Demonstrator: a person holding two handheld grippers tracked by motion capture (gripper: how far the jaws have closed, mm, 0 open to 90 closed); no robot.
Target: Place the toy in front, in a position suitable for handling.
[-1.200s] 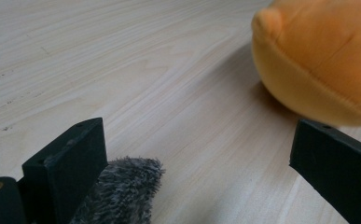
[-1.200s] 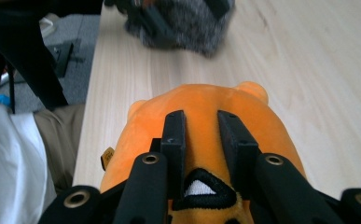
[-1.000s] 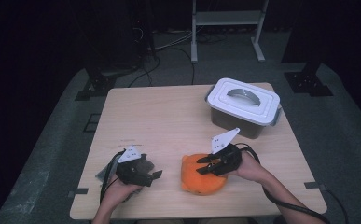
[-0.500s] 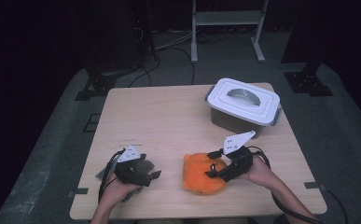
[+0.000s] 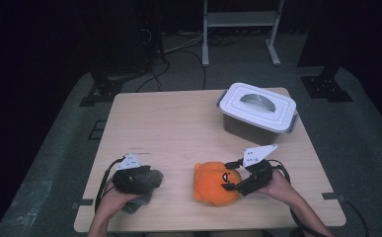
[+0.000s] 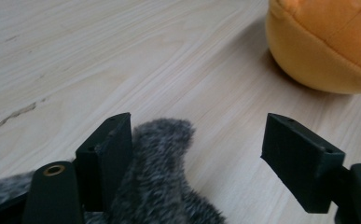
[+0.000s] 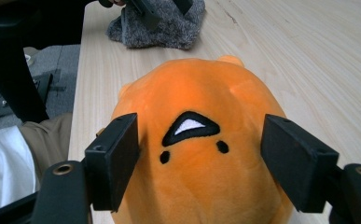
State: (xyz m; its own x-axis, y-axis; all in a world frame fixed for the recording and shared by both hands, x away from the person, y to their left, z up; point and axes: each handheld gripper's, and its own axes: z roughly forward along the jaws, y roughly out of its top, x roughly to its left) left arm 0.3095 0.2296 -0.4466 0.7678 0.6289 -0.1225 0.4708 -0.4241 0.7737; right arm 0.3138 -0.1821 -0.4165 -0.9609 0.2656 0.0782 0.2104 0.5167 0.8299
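The round orange plush toy sits on the pale wooden table near its front edge, between the wide jaws of the right gripper, which have just been opening. The left gripper, jaws half-wide and just closing, straddles a grey fuzzy cloth without yet pinching it. To grip well, centre the fabric and close fully before lifting.

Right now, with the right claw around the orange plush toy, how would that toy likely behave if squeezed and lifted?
The orange plush toy looks soft and stuffed, so it would probably dent under the right claw rather than resist. It likely weighs little for its bulk. Its rounded body might roll or wobble if nudged across the smooth table.
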